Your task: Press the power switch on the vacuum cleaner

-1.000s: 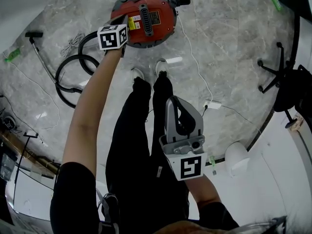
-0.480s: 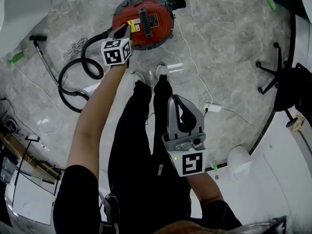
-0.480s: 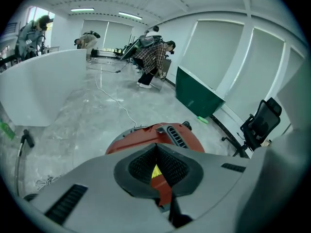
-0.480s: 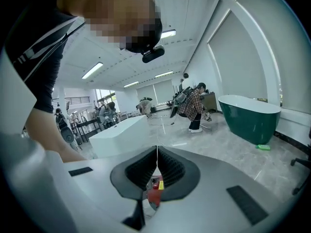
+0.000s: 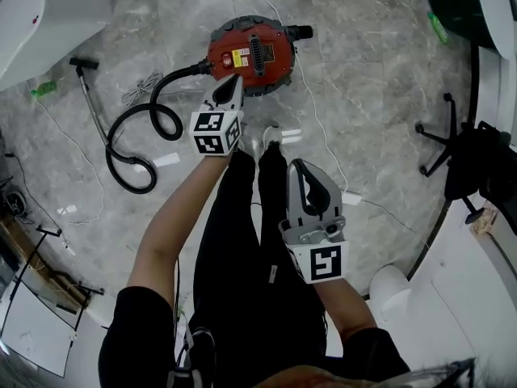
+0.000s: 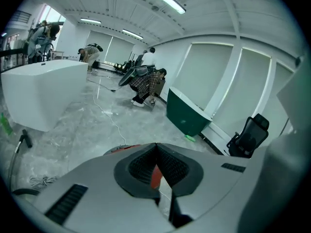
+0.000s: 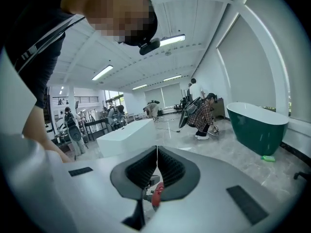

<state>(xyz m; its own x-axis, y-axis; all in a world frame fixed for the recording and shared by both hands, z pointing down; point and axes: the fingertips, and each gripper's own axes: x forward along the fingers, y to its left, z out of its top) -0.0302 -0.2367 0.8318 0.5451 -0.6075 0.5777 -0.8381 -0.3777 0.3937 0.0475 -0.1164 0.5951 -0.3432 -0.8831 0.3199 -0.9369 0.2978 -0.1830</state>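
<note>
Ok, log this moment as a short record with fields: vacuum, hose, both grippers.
vacuum cleaner: red, round, standing on the grey floor
hose: black, looped on the floor left of the vacuum cleaner
left gripper: jaws together, nothing held, tip over the vacuum cleaner's near edge; contact cannot be told
right gripper: jaws together, nothing held, beside the person's legs, apart from the vacuum cleaner

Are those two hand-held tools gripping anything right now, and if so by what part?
Nothing is held. The left tool and the right tool are both shut and empty; the left one points toward the red vacuum cleaner.
</note>
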